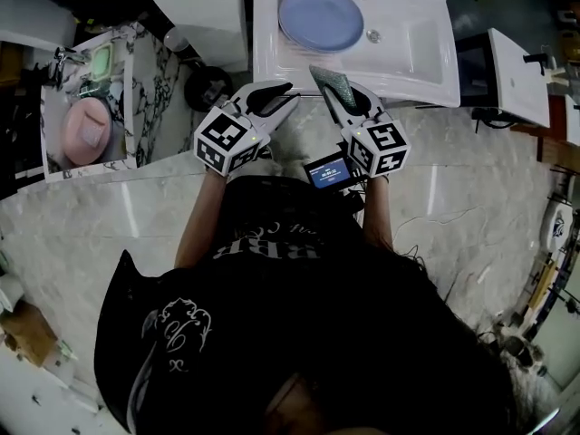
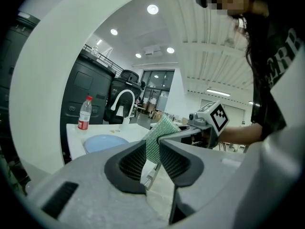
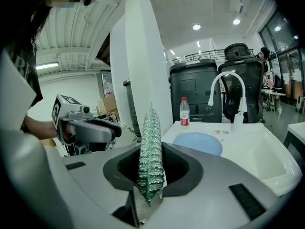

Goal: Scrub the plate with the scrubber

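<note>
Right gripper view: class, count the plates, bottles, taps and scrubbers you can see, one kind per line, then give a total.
Blue plate: 1
Bottle: 1
Tap: 1
Green scrubber: 1
Total: 4

Blue plate (image 1: 320,18) on sink (image 1: 426,57), green scrubber (image 3: 151,151) clamped

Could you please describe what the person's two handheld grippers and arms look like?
Both the left gripper and right gripper have pale grey moulded shells, black ribbed pads inside the jaws, and a white cube with black square markers. The person wears a black short-sleeved T-shirt with white print.
</note>
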The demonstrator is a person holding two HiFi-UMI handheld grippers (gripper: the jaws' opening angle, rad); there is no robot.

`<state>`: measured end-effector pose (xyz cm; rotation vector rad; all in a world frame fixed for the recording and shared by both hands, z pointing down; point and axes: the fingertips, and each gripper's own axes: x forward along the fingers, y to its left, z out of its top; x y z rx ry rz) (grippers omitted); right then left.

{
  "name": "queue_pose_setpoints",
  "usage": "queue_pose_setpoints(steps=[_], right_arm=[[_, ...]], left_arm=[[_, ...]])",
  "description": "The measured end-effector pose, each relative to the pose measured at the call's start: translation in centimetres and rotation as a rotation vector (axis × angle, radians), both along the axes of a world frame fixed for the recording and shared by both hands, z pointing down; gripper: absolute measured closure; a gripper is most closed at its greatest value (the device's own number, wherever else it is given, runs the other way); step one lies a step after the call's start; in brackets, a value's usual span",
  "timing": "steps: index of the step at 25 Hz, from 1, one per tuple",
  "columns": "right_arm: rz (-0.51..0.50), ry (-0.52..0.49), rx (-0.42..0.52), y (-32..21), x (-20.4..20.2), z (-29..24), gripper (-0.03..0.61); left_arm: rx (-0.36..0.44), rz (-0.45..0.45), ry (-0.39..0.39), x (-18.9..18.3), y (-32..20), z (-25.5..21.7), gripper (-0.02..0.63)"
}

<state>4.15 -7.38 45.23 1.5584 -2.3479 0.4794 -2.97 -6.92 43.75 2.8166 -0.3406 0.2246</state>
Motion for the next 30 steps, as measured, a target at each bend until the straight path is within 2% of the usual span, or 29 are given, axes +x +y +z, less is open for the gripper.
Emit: queue_pose_setpoints(steps=[9,19,30], right_arm=[[0.033,-0.02,0.014,5.8,1.9,-0.3,0.486],[0.054,-0.006,0.035,16.6,5.7,-0.4,0.486],[-0.032,-0.007,0.076,25.8,3.0,-0.6,0.486]], left_arm=[[0.026,0.019,0.011,2.4,4.4,-1.3,0.514],[0.05,-0.013,-0.018,5.3,14.7,-2.2,0.514],[0.06,-0.064,-0.048,4.0,25.0,-1.2,0.514]])
